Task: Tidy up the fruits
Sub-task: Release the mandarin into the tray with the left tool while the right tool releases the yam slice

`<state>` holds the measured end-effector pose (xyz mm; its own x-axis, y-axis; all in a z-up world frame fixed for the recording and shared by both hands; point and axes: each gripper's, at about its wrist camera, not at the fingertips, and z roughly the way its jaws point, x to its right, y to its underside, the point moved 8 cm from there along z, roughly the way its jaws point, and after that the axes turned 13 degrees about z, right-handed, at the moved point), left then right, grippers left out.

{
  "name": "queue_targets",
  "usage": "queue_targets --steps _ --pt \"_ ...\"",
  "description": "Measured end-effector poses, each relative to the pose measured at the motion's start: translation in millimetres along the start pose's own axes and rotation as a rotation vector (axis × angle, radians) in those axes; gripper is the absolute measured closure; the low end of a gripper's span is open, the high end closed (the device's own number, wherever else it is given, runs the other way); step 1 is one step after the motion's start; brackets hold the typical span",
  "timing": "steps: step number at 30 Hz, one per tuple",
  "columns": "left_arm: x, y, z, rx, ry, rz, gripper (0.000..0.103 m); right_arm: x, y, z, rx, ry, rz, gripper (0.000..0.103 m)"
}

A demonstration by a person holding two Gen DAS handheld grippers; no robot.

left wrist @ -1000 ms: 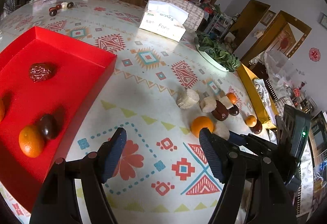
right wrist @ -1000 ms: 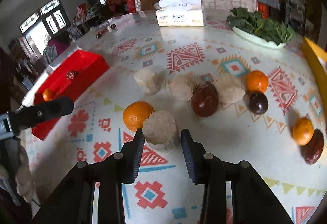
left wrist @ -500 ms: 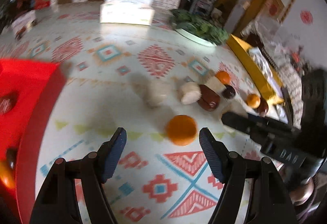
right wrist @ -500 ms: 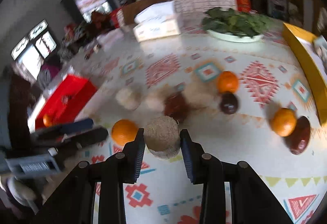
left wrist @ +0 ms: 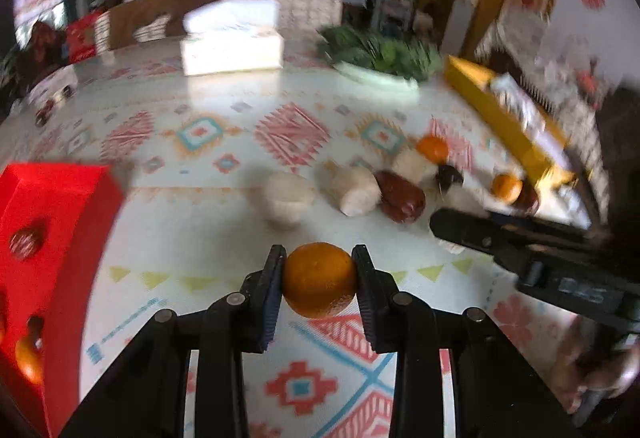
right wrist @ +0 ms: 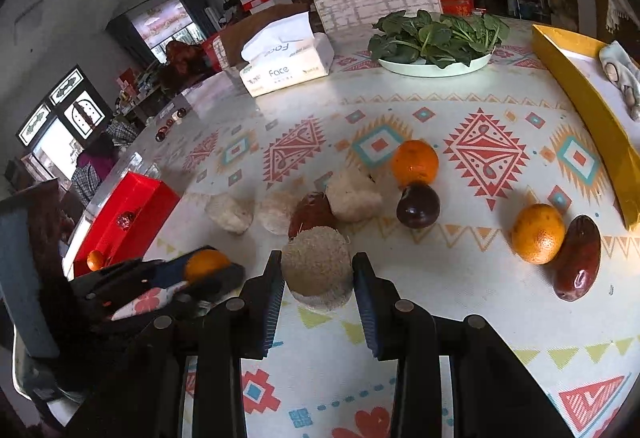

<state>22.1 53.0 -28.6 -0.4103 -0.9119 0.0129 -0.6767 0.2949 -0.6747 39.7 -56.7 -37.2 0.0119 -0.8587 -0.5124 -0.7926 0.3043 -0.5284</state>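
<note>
Fruits sit in a loose bunch near the middle of the tabletop [right wrist: 500,318], which has a bright patterned cloth on it. My left gripper [left wrist: 319,280] holds an orange [left wrist: 319,279] tight, with one pad on each side of it. In the right wrist view I can see that same orange [right wrist: 206,265] low on the left. My right gripper [right wrist: 317,278] has its pads pressed on both sides of a round beige lump [right wrist: 317,267]. I cannot tell if the lump sits on the cloth or is off it.

Behind the lump lie three more pale lumps and a dark red date [right wrist: 312,212], all close together. A second orange [right wrist: 415,162] touches a dark plum [right wrist: 418,211] just past them. Nearer the right edge, a third orange [right wrist: 538,233] leans on a shiny red date [right wrist: 578,262].

My red box [left wrist: 52,238] is at the left edge. It has a wrinkly red date [left wrist: 25,243] and a small orange [left wrist: 28,356] in it. A yellow tray [right wrist: 588,110] runs along the right edge. At the far edge are a tissue box [right wrist: 286,68] and a plate of green leaves [right wrist: 436,38]. The left wrist view is blurry.
</note>
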Motion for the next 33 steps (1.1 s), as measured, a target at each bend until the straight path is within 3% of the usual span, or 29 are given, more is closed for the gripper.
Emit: queue_targets --steps 4,8,12,15,19,24,33 --pt "-42 11 -46 0.071 -0.028 -0.097 0.07 -3 2 -1 0.019 0.005 -0.018 0.065" --pt "-112 32 -91 0.108 -0.141 -0.179 0.07 -14 1 -5 0.046 0.005 -0.031 0.065" --pt "-191 62 -118 0.097 -0.245 -0.302 0.07 -58 3 -9 0.022 -0.057 -0.06 0.065" --pt "-229 79 -120 0.083 -0.258 -0.375 0.07 -112 9 0 -0.025 -0.113 -0.126 0.065" --pt "-256 88 -110 0.055 -0.239 -0.426 0.07 -183 25 31 -0.115 -0.166 -0.21 0.065" --pt "-285 82 -97 0.02 -0.26 -0.448 0.07 -252 53 88 -0.212 -0.166 -0.306 0.065" --pt "-306 94 -82 -0.003 -0.231 -0.504 0.066 -287 77 147 -0.252 -0.096 -0.389 0.064"
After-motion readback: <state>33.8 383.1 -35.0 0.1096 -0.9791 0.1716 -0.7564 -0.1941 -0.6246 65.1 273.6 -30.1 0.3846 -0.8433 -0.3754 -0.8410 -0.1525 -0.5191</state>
